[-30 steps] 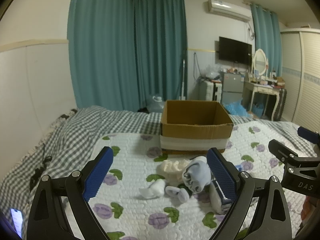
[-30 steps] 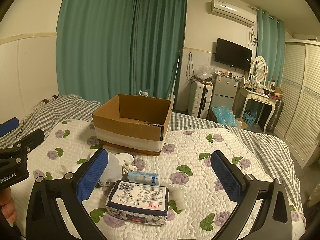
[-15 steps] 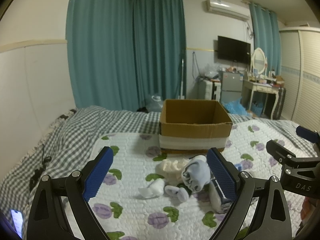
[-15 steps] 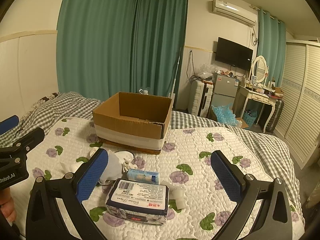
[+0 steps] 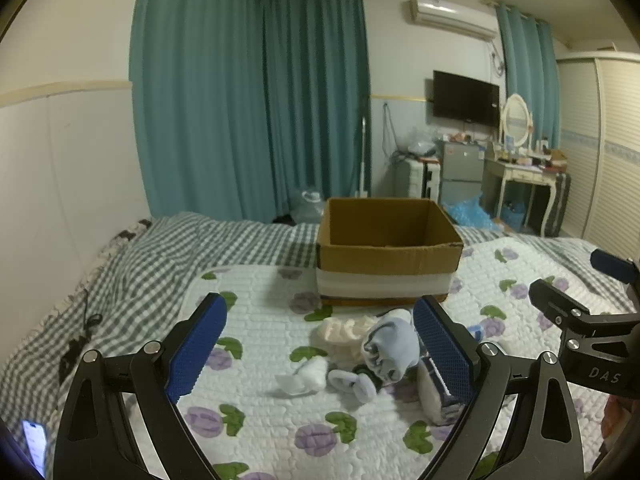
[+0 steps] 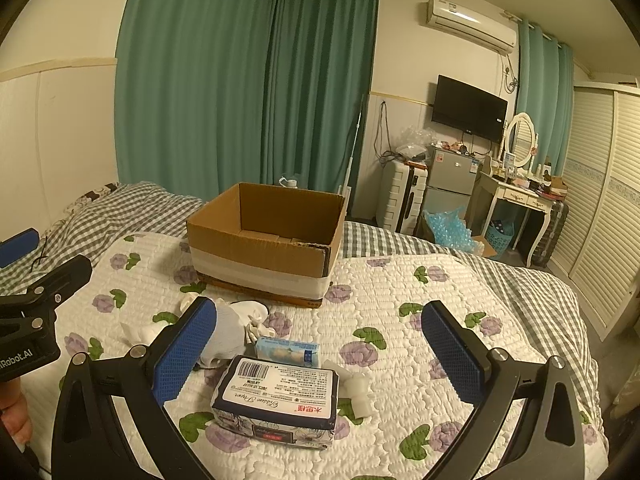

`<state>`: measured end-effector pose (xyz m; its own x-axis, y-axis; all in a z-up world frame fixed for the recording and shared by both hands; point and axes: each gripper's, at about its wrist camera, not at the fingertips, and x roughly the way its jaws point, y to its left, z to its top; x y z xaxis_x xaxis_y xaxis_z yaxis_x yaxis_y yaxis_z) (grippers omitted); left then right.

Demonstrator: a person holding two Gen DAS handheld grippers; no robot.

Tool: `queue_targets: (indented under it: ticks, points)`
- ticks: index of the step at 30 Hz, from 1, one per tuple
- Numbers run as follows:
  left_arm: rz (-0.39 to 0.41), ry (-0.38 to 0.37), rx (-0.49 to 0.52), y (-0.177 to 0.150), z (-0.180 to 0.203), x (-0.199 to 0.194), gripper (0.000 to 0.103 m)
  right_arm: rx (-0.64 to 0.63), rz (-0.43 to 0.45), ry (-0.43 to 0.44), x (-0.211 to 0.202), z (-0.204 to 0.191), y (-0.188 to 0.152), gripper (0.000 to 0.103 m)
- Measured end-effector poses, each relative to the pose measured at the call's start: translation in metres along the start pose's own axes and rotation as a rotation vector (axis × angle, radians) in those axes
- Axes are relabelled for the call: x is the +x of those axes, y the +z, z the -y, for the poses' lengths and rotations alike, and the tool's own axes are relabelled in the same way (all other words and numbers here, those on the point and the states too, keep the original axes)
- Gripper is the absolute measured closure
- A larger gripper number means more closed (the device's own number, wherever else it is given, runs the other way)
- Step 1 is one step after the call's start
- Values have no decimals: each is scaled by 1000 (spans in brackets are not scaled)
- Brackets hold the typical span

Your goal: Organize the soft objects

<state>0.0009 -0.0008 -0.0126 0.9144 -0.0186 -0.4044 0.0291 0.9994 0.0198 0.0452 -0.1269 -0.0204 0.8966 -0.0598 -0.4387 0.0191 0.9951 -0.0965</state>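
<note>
An open cardboard box (image 5: 388, 256) (image 6: 264, 248) stands on the flowered quilt. In front of it lie soft items: a light blue rolled sock (image 5: 390, 344), a cream cloth (image 5: 340, 330), small white socks (image 5: 304, 372), a large tissue pack (image 6: 278, 394) and a small blue tissue pack (image 6: 286, 352). My left gripper (image 5: 320, 350) is open above the pile, holding nothing. My right gripper (image 6: 318, 354) is open above the tissue packs, holding nothing.
The flowered quilt (image 6: 400, 320) lies on a checked bedspread (image 5: 132, 264). A phone (image 5: 34, 444) lies at the bed's near left. Teal curtains (image 5: 248, 112), a dresser (image 6: 520, 200), a small fridge (image 6: 452, 176) and a suitcase (image 6: 402, 196) stand beyond the bed.
Both views have shifted very slightly; the grippers stay open and the objects have not moved.
</note>
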Motion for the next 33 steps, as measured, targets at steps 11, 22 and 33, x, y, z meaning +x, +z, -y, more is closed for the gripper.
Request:
queue_targets:
  ticks: [11,22,33]
  points:
    - [-5,4,4,2,0,-5,7,-23,-8,18,-4,2,-10,0]
    - [-105,18,5,-15,-15,16,7,-109,-161,78,26,-22,-25,0]
    - [-219,56,51,-47,-12,49,7,-244,-426,82,97,-55,-82,5]
